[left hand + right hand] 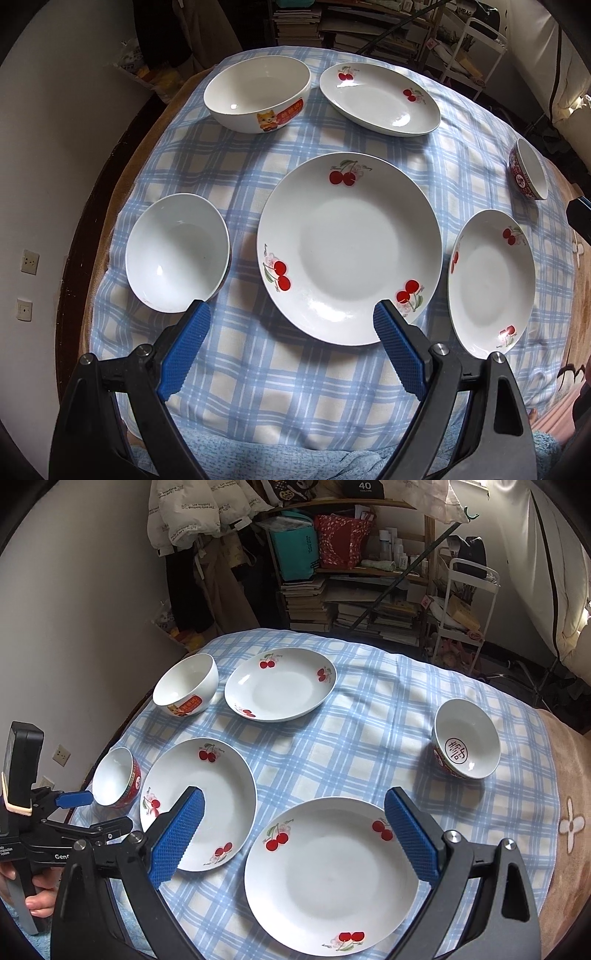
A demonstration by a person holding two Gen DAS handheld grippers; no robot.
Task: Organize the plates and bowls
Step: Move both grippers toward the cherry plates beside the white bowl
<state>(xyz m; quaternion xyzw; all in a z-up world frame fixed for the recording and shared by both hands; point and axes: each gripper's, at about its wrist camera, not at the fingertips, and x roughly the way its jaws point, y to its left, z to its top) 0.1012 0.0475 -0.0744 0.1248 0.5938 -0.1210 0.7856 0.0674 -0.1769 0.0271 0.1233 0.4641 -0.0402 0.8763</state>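
Three white cherry-print plates and three bowls lie on the blue checked cloth. My left gripper (291,310) hangs open above the near rim of the largest plate (349,247), with a small bowl (177,253) just beyond its left fingertip. My right gripper (295,797) is also open and holds nothing, over the far rim of the nearest plate (332,875). Beyond it I see the middle plate (199,805), the far plate (280,683), a white bowl with a cat picture (184,685), and two red-sided bowls (116,777) (465,738).
The checked cloth (369,709) covers a table with a white wall close on the left. Behind it stand shelves of books and bags (332,590) and a white cart (465,609). A person's hand (40,890) grips the left gripper's handle at lower left.
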